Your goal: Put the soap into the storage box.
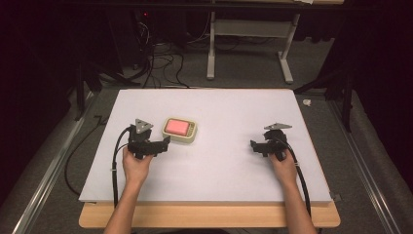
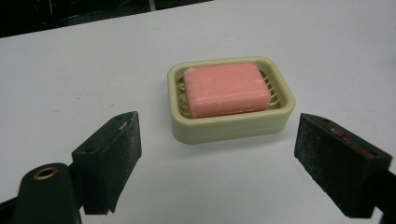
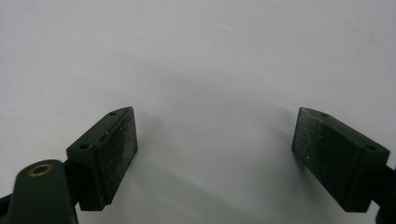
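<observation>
White table top under a dark room, with cables and a metal stand on the floor beyond the far edge. Your left gripper rests left of centre, jaws spread wide and holding nothing, pointed at the soap dish just beside it. Cream dish sits flat, left of centre; pink soap bar lies inside on the ribs. No lettering readable on soap or dish. Your right gripper rests well apart at the right, jaws wide, nothing between them but bare table.
</observation>
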Motion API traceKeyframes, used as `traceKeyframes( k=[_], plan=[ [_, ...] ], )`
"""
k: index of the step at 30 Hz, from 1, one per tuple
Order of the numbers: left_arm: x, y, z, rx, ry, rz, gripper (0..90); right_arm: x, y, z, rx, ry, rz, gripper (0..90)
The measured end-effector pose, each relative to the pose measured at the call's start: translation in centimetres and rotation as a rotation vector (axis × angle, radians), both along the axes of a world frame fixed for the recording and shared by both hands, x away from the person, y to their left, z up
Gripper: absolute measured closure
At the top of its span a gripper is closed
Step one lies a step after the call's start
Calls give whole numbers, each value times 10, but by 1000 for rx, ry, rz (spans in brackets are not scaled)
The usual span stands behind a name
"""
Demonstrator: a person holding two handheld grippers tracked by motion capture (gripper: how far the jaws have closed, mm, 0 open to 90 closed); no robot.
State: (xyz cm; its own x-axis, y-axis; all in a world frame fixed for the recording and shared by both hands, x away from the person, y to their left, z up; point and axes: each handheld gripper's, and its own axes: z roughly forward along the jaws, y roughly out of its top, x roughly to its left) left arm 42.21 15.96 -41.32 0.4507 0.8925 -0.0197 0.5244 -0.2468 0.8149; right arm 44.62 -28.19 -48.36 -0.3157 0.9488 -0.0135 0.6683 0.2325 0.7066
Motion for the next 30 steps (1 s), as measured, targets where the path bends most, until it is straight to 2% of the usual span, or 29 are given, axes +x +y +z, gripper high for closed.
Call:
traceKeyframes(
  k=[13, 30],
  plan=[
    [-5, 4, -7, 6, 17, -2, 156, 0, 0, 0, 0, 0, 0, 148],
    [-9, 6, -18, -6, 38, -5, 159, 0, 0, 0, 0, 0, 0, 148]
  ],
)
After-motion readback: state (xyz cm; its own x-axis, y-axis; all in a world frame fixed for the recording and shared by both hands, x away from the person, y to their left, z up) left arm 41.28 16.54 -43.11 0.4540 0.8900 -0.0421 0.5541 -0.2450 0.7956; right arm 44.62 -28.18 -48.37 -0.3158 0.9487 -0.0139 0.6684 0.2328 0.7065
